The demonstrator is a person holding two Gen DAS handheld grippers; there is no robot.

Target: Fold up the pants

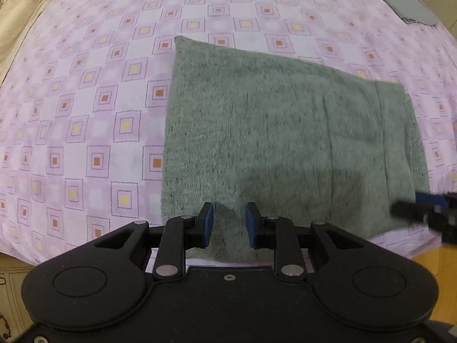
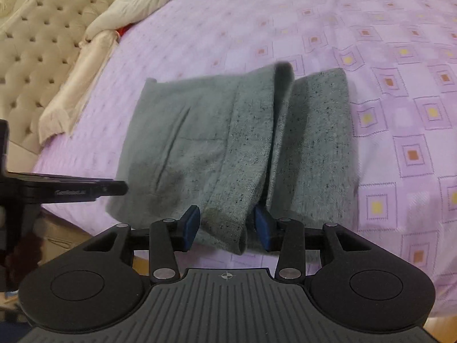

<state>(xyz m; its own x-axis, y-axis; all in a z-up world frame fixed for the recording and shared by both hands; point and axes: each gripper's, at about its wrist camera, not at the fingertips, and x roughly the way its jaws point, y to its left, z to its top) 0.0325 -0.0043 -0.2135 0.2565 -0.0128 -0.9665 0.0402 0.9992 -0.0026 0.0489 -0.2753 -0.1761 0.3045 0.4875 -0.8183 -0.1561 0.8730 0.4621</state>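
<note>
Straddling a pants fold, right tool gapes, pads apart.

- You're in a home bedroom.
- Bed under you: lilac sheet with square print.
- Cream tufted headboard at one side.
- Cream duvet bunched against it.

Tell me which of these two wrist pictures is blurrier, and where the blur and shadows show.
Right wrist view: the pants are smeared, worst at the raised fold. Left wrist view: sharper, but the right gripper is streaked; the left gripper shadows the cloth beneath.
</note>
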